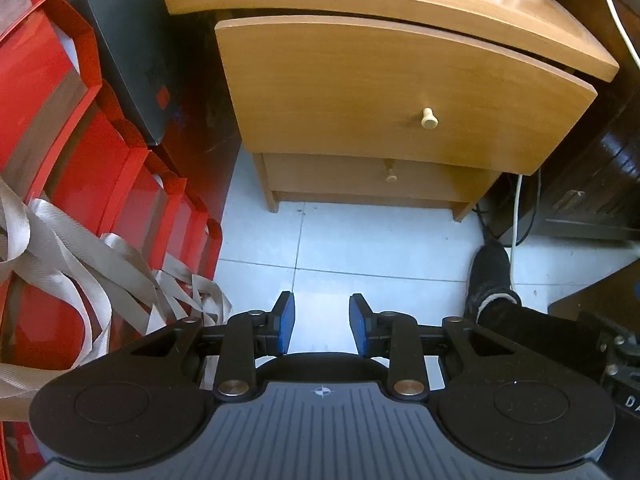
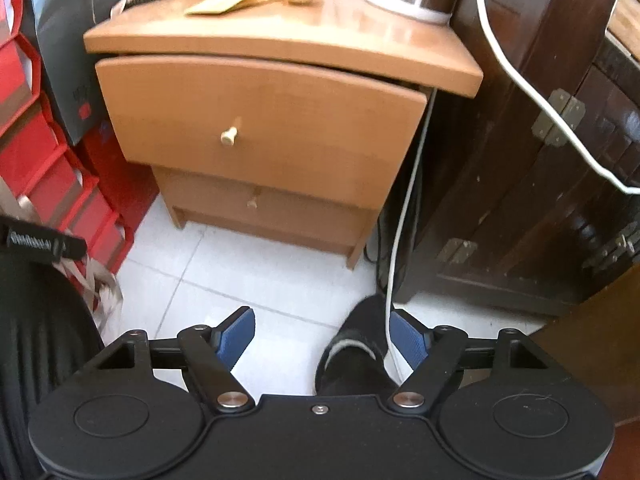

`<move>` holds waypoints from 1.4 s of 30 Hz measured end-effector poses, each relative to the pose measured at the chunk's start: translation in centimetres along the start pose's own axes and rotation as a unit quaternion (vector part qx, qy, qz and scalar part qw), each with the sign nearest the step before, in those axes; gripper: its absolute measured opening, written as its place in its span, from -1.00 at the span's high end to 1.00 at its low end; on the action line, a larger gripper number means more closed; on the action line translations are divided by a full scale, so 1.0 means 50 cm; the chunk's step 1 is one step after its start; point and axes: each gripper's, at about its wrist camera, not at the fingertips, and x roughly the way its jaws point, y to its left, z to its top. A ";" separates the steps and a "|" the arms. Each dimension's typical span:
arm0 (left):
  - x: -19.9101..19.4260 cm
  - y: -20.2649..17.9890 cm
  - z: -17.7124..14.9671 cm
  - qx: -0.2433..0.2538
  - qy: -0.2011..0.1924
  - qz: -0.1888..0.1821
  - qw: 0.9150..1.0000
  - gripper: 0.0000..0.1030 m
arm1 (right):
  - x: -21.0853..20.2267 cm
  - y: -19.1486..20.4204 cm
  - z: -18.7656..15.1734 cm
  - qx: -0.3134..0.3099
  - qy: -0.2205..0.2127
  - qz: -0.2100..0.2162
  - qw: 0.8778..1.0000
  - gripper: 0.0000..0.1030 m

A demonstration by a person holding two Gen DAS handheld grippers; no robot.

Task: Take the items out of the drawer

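My left gripper [image 1: 322,322] sits at the bottom centre of its view, blue pads a moderate gap apart with nothing between them, only pale floor tile [image 1: 360,248] beneath. My right gripper [image 2: 322,338] is spread wide at the bottom of its own view, also holding nothing; behind the gap I see my own dark shoe [image 2: 358,344] on the tile.

The wooden nightstand [image 2: 280,46] fills the upper middle of both views. Its top drawer [image 2: 264,128] stands pulled out a little from the cabinet (the right end shows a dark gap under the tabletop), with its pale knob [image 2: 229,135] left of centre in the right view and right of centre in the left view. I cannot see into the drawer from here. A lower drawer [image 2: 256,206] sits closed beneath it.

Both grippers are well apart from the knob. Red boxes [image 1: 60,120] with grey ribbon stack along the left edge, a dark wooden cabinet [image 2: 540,160] stands at the right, and a white cable [image 2: 404,216] hangs between it and the nightstand.
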 end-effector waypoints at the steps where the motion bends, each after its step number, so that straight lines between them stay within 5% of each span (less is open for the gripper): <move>1: 0.000 0.001 -0.001 -0.001 0.000 -0.002 1.000 0.40 | 0.002 0.001 -0.002 0.001 0.005 -0.001 1.000 -0.44; 3: 0.001 0.002 -0.001 -0.002 0.002 -0.003 1.000 0.40 | 0.008 0.000 -0.004 0.005 0.016 0.001 1.000 -0.58; 12: 0.003 0.008 -0.002 -0.013 0.007 -0.006 1.000 0.39 | 0.019 -0.010 -0.017 0.024 0.048 -0.001 0.999 -0.66; 16: 0.004 0.005 -0.002 -0.010 0.006 0.001 1.000 0.11 | 0.026 -0.013 -0.018 0.032 0.060 0.001 0.998 -0.70; 25: 0.006 0.004 -0.003 -0.012 0.009 0.004 1.000 -0.12 | 0.034 -0.007 -0.017 0.021 0.073 -0.003 0.997 -0.77; 42: 0.019 0.011 0.000 -0.026 0.029 0.005 0.999 -0.14 | 0.042 -0.021 -0.015 0.038 0.085 0.008 0.996 -0.78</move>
